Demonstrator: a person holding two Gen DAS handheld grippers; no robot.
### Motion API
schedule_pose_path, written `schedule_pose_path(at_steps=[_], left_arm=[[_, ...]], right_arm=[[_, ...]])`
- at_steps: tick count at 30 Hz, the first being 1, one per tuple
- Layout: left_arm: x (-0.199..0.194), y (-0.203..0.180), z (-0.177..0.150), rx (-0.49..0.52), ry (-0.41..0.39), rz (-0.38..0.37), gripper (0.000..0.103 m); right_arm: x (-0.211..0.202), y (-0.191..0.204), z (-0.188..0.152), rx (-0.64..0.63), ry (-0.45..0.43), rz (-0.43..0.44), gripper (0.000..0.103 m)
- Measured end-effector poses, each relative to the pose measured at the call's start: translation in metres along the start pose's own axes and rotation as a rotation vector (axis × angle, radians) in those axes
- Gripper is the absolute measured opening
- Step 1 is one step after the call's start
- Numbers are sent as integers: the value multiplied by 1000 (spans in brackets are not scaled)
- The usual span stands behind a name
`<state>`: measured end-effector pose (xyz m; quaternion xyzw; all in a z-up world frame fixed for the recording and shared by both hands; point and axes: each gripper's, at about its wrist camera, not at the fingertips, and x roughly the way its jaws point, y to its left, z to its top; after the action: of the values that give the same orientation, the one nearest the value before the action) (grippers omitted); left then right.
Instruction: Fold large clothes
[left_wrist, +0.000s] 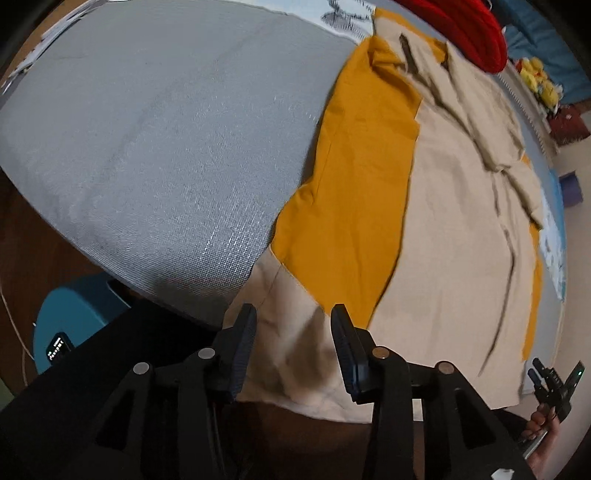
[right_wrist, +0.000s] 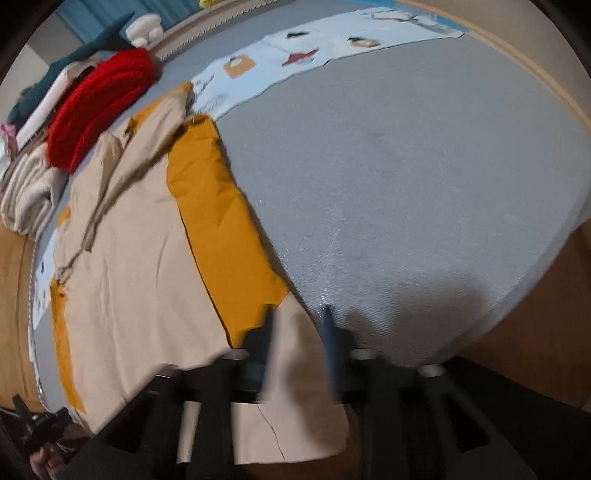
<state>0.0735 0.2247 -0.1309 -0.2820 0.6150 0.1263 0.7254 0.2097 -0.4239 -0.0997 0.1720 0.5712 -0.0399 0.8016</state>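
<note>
A large beige and mustard garment (left_wrist: 443, 240) of thin, lightly creased woven cloth lies spread flat on a bed (left_wrist: 166, 147) covered in coarse grey fabric with a visible weave. The left gripper (left_wrist: 293, 325) stands open, its black ribbed fingers (left_wrist: 243, 343) astride a beige hem corner that droops over the bed's edge. The right gripper (right_wrist: 299, 332), blurred, is also open around the opposite beige corner. A chunky red knit (right_wrist: 99, 107) sits bunched past the collar end.
</note>
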Motion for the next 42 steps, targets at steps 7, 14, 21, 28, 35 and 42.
schedule_pose_path(at_steps=[7,14,21,28,35,42], left_arm=[[13,0,5,9,6,54,38],[19,-6,8,42,-6,90,38],[25,-19,7,85,-22,133,39],[24,-20,4,99,-33,148,36],[-2,-44,2,156,-122,114,0],[-66,-67,-12,295,-235,32,0]], right_arm=[[37,13,-13,-105,109,-91,49],[33,25,-24,-185,99,-97,12],[21,22,-23,-182,71,-67,4],[14,28,-24,-198,43,-56,3],[-8,37,-22,-216,-15,-2,3],[-76,47,-19,-250,-105,127,2]])
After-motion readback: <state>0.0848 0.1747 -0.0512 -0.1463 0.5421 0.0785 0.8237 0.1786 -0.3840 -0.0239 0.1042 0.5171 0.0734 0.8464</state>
